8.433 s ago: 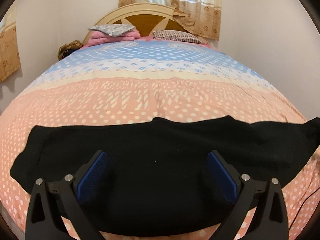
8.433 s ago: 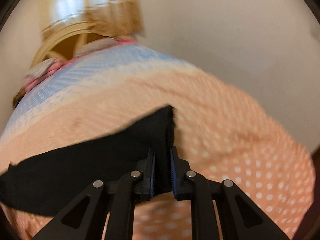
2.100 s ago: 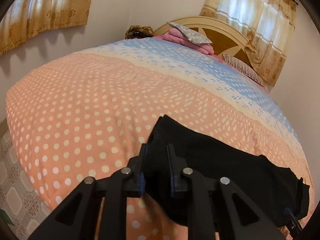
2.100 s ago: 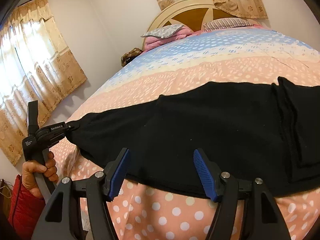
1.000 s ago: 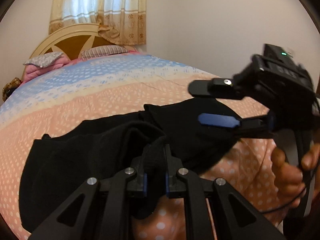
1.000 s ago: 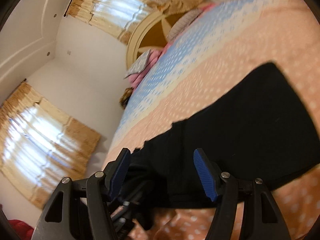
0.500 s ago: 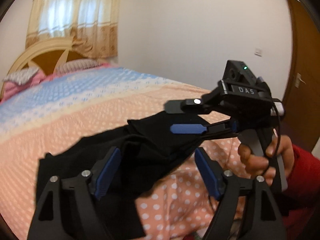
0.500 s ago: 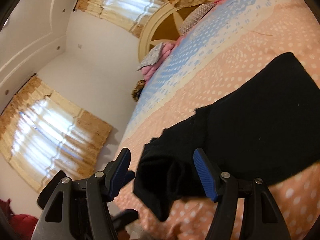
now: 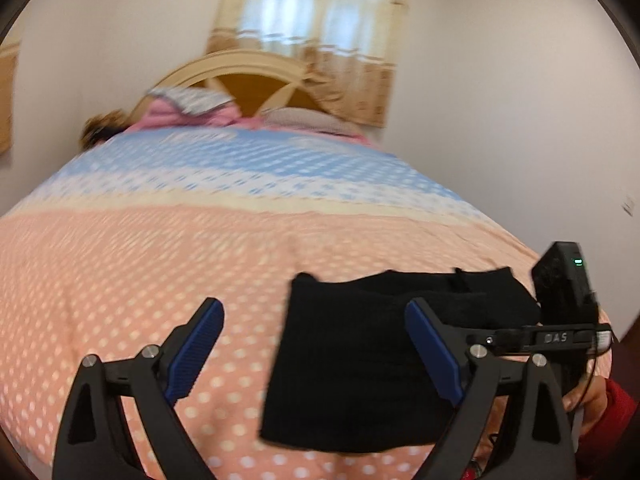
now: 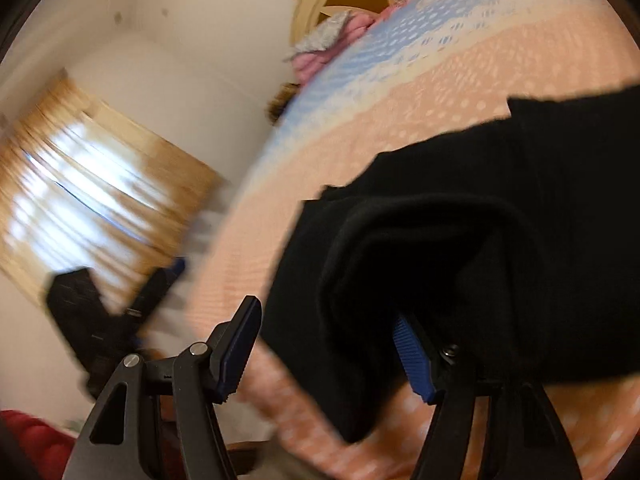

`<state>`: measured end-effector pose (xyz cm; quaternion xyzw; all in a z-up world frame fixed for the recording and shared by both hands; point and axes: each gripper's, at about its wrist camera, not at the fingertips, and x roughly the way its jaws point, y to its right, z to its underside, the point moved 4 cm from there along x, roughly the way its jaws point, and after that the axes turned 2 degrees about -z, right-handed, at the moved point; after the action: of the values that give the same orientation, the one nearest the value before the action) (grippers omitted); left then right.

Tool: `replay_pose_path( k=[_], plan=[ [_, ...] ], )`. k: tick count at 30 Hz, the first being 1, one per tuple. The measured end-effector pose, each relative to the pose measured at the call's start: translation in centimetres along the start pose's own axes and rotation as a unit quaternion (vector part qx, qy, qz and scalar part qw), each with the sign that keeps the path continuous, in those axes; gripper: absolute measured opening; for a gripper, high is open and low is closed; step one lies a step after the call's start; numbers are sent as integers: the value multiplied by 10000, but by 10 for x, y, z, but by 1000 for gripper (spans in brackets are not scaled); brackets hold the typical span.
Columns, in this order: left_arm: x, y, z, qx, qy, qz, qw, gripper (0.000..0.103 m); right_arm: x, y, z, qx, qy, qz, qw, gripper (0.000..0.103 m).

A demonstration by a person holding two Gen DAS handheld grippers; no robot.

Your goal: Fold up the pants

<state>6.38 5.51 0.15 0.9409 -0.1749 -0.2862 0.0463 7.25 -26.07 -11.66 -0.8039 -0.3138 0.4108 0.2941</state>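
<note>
- Broadly, a bed (image 9: 160, 264) fills both views, under a cover (image 9: 120, 280) of peach with pale dots near the foot and blue and cream bands further up.
- At the far end a curved wooden headboard (image 9: 256, 84) stands below a curtained window (image 9: 316, 28), with pink bedding (image 9: 168, 114) and pillows (image 9: 304, 118) heaped against it.
- A second curtained window (image 10: 80, 184) shows at the left of the right wrist view, badly blurred.
- Black pants (image 9: 360, 360) lie folded into a compact pile near the foot edge of the bed, on the peach part of the cover; layered folds show at the pile's far side.
- The left gripper (image 9: 316, 356) hangs over the bed with its jaws spread wide and opening; the pants' left edge lies below the gap, but neither blue pad presses on cloth, so it has let go.
- The right gripper (image 10: 328, 356) has its jaws closing; a thick fold of the pants (image 10: 440, 260) sits between them and drapes over the right finger, while the left pad stands clear of the cloth, so it is not clamped.
- A hand in a red sleeve (image 9: 616, 404) holds the right gripper's body at the left wrist view's right edge.
</note>
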Motion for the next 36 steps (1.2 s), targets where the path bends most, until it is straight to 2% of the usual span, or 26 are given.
replay_pose_path(
  k=[1, 2, 6, 9, 11, 15, 16, 18, 19, 20, 21, 23, 27, 29, 31, 32, 34, 36],
  plan=[
    [2, -6, 2, -66, -32, -29, 10000, 95, 3, -3, -4, -46, -56, -55, 10000, 9],
    [4, -9, 3, -155, -62, -63, 9998, 95, 3, -6, -8, -44, -148, -209, 9997, 7],
    [11, -21, 5, -376, -126, -104, 9992, 95, -19, -18, -38, -430, 114, -234, 9987, 7],
    [16, -20, 3, -393, -145, -73, 9991, 95, -39, -6, -68, -228, 398, -449, 9979, 7],
    [19, -21, 3, -351, -171, -69, 9992, 95, -42, 10, -83, -133, 484, -364, 9981, 7],
    [25, -15, 3, -181, -277, -95, 9994, 95, -19, 59, -86, 607, 89, -241, 9978, 9],
    [26, -14, 4, -121, -294, -118, 9994, 95, -17, 69, -84, 760, 0, -152, 9970, 11],
    [28, -13, 5, -47, -321, -154, 9994, 95, -20, 78, -82, 991, -3, -165, 9949, 27],
    [28, -14, 5, -31, -321, -162, 9993, 95, -27, 80, -81, 1087, 74, -228, 9938, 30],
    [29, -15, 5, -18, -321, -166, 9993, 95, -36, 78, -79, 1092, 196, -301, 9934, 38],
    [28, -15, 5, -18, -322, -172, 9993, 95, -43, 74, -78, 1020, 293, -311, 9939, 53],
    [30, -17, 7, -49, -334, -177, 9993, 95, -62, 60, -70, 717, 526, -223, 9958, 70],
    [34, -23, 10, -155, -403, -215, 9988, 95, -70, 23, -36, -60, 417, -60, 9991, 70],
    [34, -24, 11, -202, -415, -215, 9987, 95, -58, 12, -20, -469, 241, 293, 9982, 70],
    [30, -24, 11, -205, -381, -201, 9989, 95, -42, 14, -7, -746, 97, 1029, 9918, 67],
    [28, -24, 10, -182, -343, -226, 9990, 95, -33, 16, -1, -869, 25, 1303, 9877, 62],
    [24, -25, 9, -136, -281, -286, 9991, 95, -24, 15, 7, -880, -13, 1266, 9880, 57],
    [24, -28, 9, -212, -295, -293, 9989, 95, -18, 14, 13, -901, -151, 1055, 9902, 26]
  ],
)
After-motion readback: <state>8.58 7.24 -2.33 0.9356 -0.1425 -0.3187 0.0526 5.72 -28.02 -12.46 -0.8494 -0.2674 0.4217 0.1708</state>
